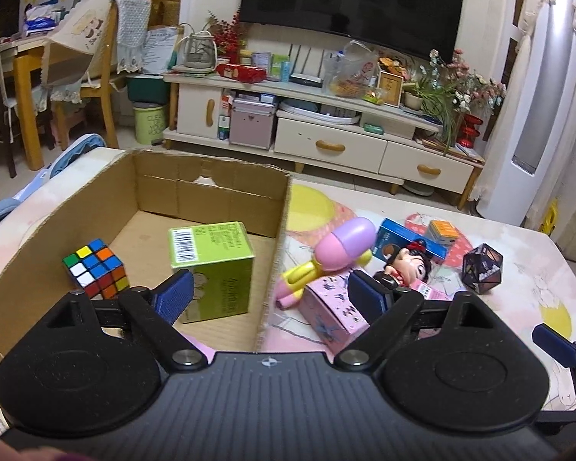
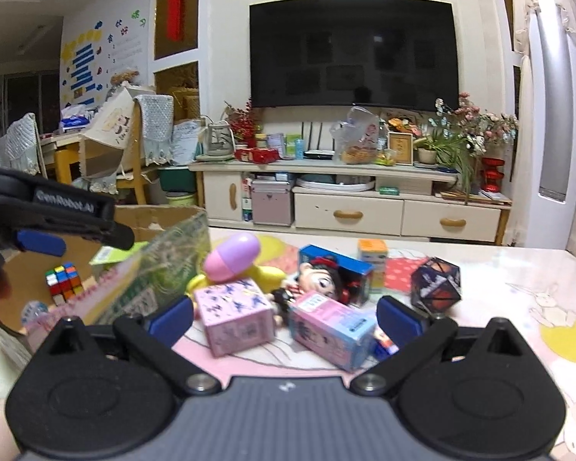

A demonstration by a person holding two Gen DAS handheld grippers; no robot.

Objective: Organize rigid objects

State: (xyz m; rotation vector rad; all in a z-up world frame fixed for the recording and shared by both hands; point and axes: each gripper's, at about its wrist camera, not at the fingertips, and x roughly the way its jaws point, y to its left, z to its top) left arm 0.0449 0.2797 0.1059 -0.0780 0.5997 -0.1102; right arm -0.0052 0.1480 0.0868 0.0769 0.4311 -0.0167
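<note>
While both grippers' fingers gape wide, toys crowd the table (image 2: 518, 269) before a television (image 2: 353, 50).

Cardboard box (image 1: 226, 192) holds a Rubik's cube (image 1: 96, 267) and green carton (image 1: 215, 269).

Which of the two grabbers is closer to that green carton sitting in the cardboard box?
Left. The left gripper hangs open over the box wall, one finger right beside the green carton. The right gripper is open over the pink boxes outside.
</note>
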